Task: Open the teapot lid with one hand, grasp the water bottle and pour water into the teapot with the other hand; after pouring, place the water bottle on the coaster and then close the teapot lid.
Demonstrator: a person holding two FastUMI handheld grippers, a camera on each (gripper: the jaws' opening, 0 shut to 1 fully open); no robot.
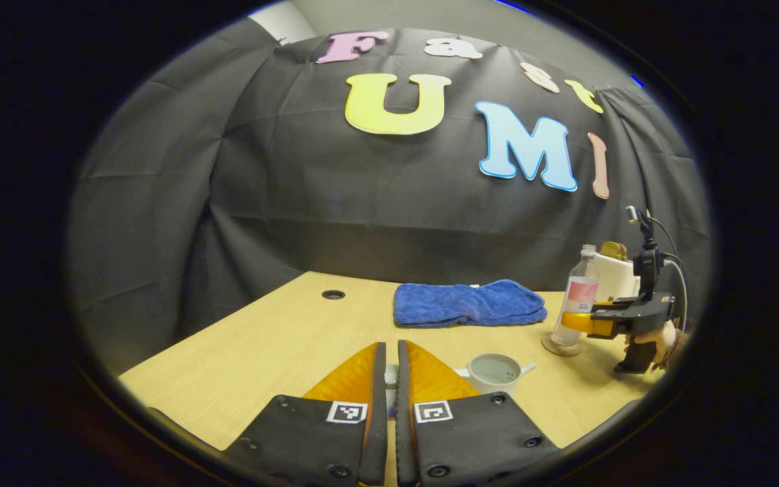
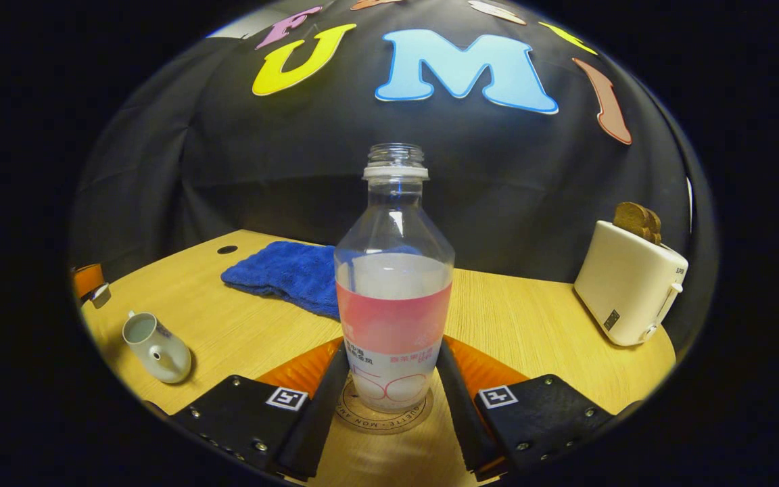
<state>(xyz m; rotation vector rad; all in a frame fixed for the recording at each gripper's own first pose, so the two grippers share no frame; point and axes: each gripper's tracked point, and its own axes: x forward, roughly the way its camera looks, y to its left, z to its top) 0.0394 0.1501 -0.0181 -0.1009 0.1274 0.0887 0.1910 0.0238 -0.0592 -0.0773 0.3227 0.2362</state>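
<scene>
A capless water bottle (image 2: 393, 291) with a pink label stands upright on the round coaster (image 2: 383, 414). My right gripper (image 2: 393, 355) is shut on its lower body, one finger flush against each side. In the left gripper view the same bottle (image 1: 580, 294) and coaster (image 1: 560, 348) sit at the right, with the right gripper (image 1: 589, 323) and a hand (image 1: 660, 341) beside them. The white teapot (image 1: 494, 372) stands lidless with water inside, just right of my left gripper (image 1: 391, 346). That gripper is shut on a small white piece, the teapot lid (image 1: 391, 376), mostly hidden between the fingers.
A folded blue towel (image 1: 467, 303) lies at the back of the wooden table (image 1: 261, 338). A white toaster (image 2: 629, 291) holding bread (image 2: 636, 220) stands at the far right. The table has a small round hole (image 1: 333, 294) near its back left.
</scene>
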